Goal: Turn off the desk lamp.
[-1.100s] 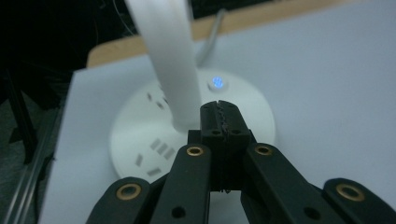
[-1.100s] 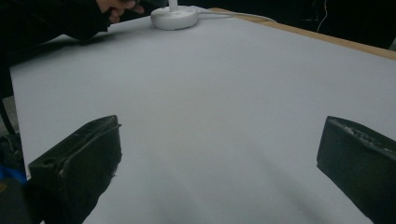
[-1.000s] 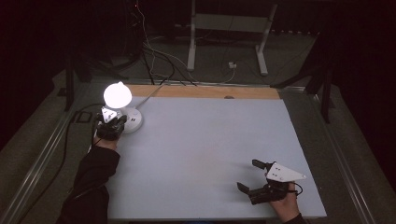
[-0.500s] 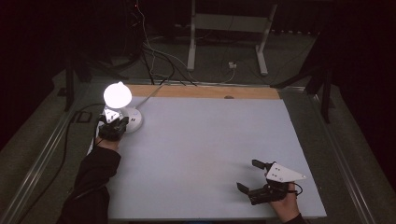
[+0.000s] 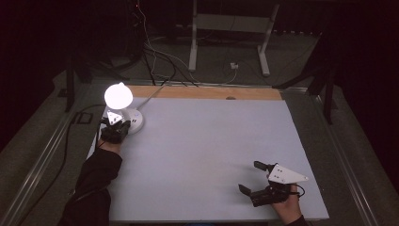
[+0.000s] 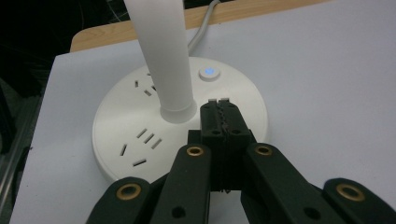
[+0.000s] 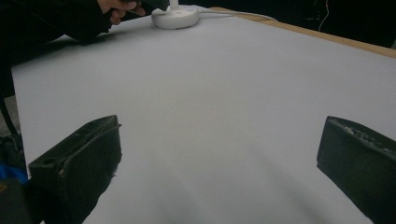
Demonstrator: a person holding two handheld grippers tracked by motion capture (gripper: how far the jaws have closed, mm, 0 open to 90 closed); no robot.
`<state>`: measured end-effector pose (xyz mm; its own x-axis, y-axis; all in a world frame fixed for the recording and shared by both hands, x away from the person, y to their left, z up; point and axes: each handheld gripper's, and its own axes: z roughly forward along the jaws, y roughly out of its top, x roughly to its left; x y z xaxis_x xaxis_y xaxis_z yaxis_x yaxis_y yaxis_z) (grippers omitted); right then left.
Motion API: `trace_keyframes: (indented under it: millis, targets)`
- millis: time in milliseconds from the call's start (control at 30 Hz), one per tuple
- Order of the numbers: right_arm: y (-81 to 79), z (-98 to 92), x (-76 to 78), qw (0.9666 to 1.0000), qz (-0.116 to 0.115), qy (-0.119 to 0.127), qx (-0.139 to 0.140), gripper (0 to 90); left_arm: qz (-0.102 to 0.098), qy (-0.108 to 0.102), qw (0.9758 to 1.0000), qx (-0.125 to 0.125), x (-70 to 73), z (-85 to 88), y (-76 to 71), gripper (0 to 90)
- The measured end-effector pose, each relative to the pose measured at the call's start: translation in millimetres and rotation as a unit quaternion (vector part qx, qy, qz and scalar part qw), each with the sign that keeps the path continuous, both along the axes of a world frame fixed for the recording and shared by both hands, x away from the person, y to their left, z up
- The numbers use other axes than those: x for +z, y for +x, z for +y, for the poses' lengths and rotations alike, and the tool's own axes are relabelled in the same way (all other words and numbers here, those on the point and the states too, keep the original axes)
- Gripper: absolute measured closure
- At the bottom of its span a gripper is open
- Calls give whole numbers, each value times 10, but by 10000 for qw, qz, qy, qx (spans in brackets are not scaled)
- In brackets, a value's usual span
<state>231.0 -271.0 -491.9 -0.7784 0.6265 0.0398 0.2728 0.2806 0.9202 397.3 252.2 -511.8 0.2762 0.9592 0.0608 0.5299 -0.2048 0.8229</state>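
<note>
A white desk lamp with a lit round head (image 5: 118, 95) stands on a round white base (image 6: 243, 116) at the table's far left corner. The base carries socket slots and a small button (image 6: 208, 73) glowing blue. My left gripper (image 6: 218, 103) is shut with nothing in it, its tips over the base just short of the button and beside the lamp's stem (image 6: 163, 56). In the high view the left gripper (image 5: 114, 128) sits against the base (image 5: 135, 120). My right gripper (image 5: 250, 178) rests open near the table's front right, nothing between its jaws.
The table (image 5: 211, 141) has a pale grey top with a wooden strip (image 5: 202, 92) along its far edge. The lamp's cord (image 6: 201, 32) runs off the back. Cables and a white stand (image 5: 228, 28) lie on the dark floor beyond.
</note>
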Motion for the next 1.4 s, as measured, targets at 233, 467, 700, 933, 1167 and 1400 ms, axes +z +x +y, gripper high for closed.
trace_keyframes:
  millis: [233, 467, 700, 933, 1167, 1400]
  targets:
    - [-1, 1, 1, 10000, -4, -5, 1, 0, 49, 76, 10000, -10, -22, -22, 9, 900]
    - [-2, 2, 1, 10000, -6, -11, 2, 0, 28, 70, 10000, -49, -34, -17, 10, 900]
    - [1, 6, -4, 10000, -2, -24, 10, 0, -40, 141, 9999, -61, -45, -8, 6, 900]
    - [4, 0, -2, 10000, 9, -13, 5, 0, -237, -410, 9987, -185, 232, -1, -89, 846]
    - [-4, 0, 4, 10000, -5, -24, 6, 0, -128, -599, 9980, -183, 381, -35, -154, 796]
    - [-3, -3, 4, 10000, -8, -24, -1, 0, 0, -720, 9973, -152, 465, -61, -204, 492]
